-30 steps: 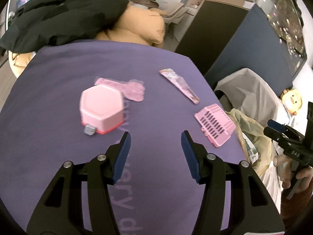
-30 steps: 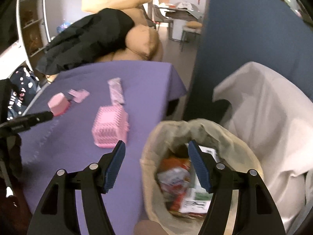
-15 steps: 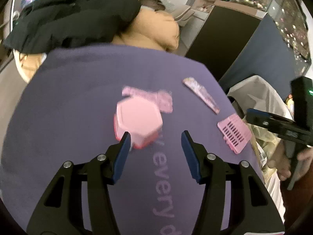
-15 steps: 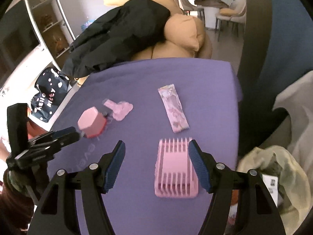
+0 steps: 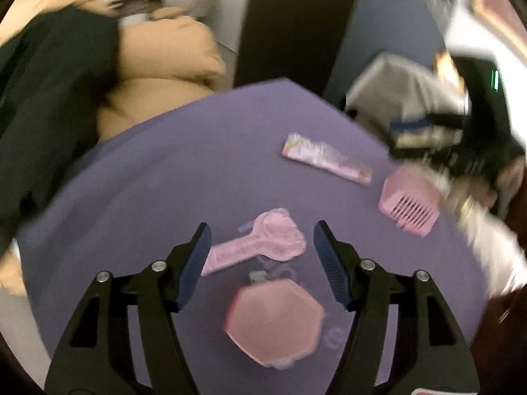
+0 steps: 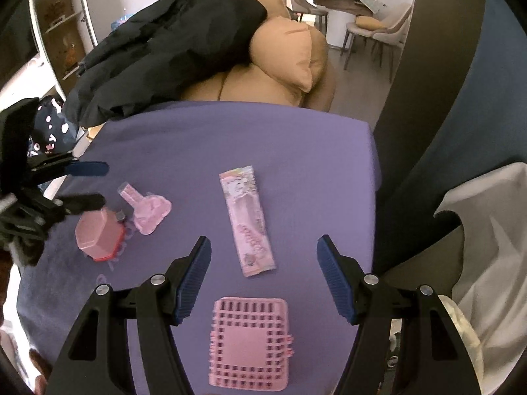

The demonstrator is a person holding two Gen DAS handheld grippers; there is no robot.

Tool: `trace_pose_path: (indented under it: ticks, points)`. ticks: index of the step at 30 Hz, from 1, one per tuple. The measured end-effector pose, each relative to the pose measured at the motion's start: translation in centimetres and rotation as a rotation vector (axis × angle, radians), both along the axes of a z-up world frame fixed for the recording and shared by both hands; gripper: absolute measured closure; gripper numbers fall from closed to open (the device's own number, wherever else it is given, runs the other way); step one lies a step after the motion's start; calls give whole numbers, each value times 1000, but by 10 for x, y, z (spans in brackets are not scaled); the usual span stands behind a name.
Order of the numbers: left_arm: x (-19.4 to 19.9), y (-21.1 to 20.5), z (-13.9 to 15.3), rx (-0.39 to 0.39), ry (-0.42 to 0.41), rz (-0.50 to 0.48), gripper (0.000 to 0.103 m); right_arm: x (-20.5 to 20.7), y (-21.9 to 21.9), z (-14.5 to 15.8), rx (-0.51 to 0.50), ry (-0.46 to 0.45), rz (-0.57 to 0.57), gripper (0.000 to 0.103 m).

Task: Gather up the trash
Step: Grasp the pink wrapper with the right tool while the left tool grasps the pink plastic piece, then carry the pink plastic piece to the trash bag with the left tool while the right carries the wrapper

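On the purple table (image 6: 296, 151) lie a long pink wrapper (image 6: 247, 220), a pink slotted square piece (image 6: 250, 342), a clear pink spoon-shaped wrapper (image 5: 260, 247) and a pink hexagonal box (image 5: 273, 322). My left gripper (image 5: 262, 230) hovers over the spoon-shaped wrapper and the box; its jaws are opening and press on nothing. It also shows at the left as the left gripper (image 6: 97, 184). My right gripper (image 6: 263, 240) stands open above the long wrapper's near end, with the slotted piece just below it. The left wrist view is blurred.
A trash bag (image 6: 461, 326) and a white cloth (image 6: 487, 230) sit off the table's right edge. A tan cushion (image 6: 290, 52) and a black garment (image 6: 171, 42) lie beyond the far edge. A dark blue panel (image 6: 461, 98) stands at the right.
My left gripper swept across the table and rolled; the hexagonal box now lies close beneath it and its jaws stand wider. My right gripper swung from over the trash bag to over the table.
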State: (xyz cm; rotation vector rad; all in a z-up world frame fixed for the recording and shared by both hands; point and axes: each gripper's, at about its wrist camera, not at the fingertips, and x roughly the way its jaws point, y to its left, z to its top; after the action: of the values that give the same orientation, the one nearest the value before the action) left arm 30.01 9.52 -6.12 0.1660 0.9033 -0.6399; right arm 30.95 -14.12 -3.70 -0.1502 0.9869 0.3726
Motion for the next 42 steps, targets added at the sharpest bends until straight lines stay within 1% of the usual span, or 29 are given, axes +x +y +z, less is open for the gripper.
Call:
trace_pose_path:
  ticks: [4,7,9,10,11,15,16,17,19,22,24,26,27,28,29,31,33,35,36,37,39,40,42]
  points:
    - [15,-31,-18,142,37,-128,42,7,-10,0,15,13,-13,40]
    - [18,-43,-28,197,66,-183,42,7,-10,-2,36,27,14,40]
    - [19,-49,-35,226,82,-182,50,7,-3,-4,19,26,41,40]
    - [19,-49,-37,223,88,-174,53,7,1,-4,8,24,50,41]
    - [20,-47,-37,205,91,-156,59,8,7,-6,-11,20,68,41]
    - [24,-38,-38,146,103,-75,60,13,26,-12,-55,29,112,48]
    - [23,-34,-38,136,100,-60,60,15,30,-14,-61,37,117,48]
    - [23,-31,-38,128,96,-37,60,19,34,-17,-71,47,117,48]
    - [22,-25,-37,116,85,10,60,26,37,-21,-77,63,105,52]
    - [20,-11,-31,110,33,141,60,39,43,-27,-69,97,93,53]
    - [18,-3,-25,107,9,221,60,47,50,-31,-95,106,79,54]
    - [15,4,-19,106,-17,279,60,51,56,-36,-113,119,78,54]
    - [11,6,-17,115,-32,307,60,54,59,-39,-128,132,74,56]
    - [9,8,-16,119,-41,321,60,56,62,-43,-144,144,65,62]
    - [4,10,-13,116,-52,335,60,57,63,-45,-148,154,63,65]
    - [-3,13,-10,107,-63,349,60,57,64,-50,-128,176,67,75]
    - [-8,14,-9,109,-77,357,60,54,63,-50,-92,178,82,82]
    - [-14,19,-6,97,-76,365,60,45,62,-46,-71,160,101,85]
    - [-16,21,-6,85,-71,370,60,39,62,-42,-66,146,102,89]
    - [-12,21,-6,78,-69,372,60,35,61,-38,-57,133,103,89]
    - [-19,20,-2,53,-88,383,60,21,57,-24,-15,99,97,90]
    - [-24,20,2,30,-107,387,60,12,53,-15,11,84,94,91]
    - [-35,19,10,-15,-127,395,60,-2,49,-1,46,51,94,91]
